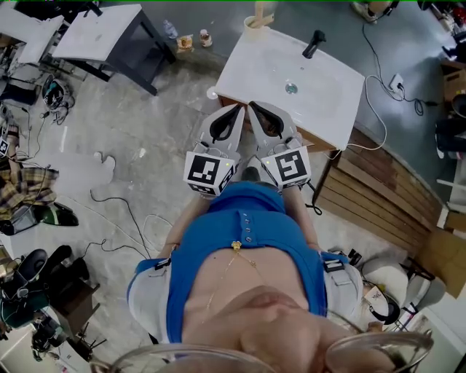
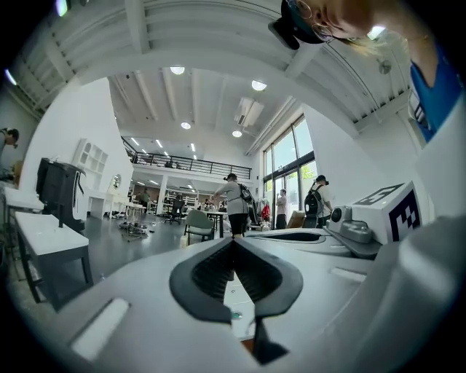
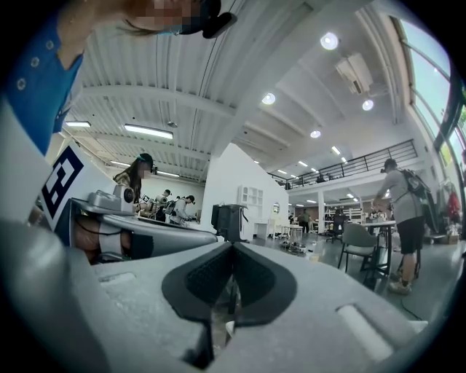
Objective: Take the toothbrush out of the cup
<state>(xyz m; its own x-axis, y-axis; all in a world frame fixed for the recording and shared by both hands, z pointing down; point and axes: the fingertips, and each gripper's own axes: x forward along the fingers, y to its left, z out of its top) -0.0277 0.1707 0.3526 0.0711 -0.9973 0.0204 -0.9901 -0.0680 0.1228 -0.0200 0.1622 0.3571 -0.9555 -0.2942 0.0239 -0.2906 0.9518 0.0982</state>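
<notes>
A pale cup (image 1: 254, 25) stands on the far left corner of a white washbasin top (image 1: 328, 109), with a light-coloured toothbrush (image 1: 261, 9) upright in it. Both grippers are held side by side in front of the person's body, pointing level toward the basin's near edge. The left gripper (image 1: 241, 108) (image 2: 233, 240) has its jaws pressed together with nothing between them. The right gripper (image 1: 252, 106) (image 3: 231, 246) is shut and empty too. The two tips almost touch each other and are well short of the cup. Neither gripper view shows the cup.
A black tap (image 1: 314, 44) and a drain (image 1: 290, 88) are on the basin top. A white table (image 1: 95, 33) stands at the far left, small bottles (image 1: 195, 40) on the floor, wooden slats (image 1: 378, 193) at the right. Cables and shoes (image 1: 44, 215) litter the floor.
</notes>
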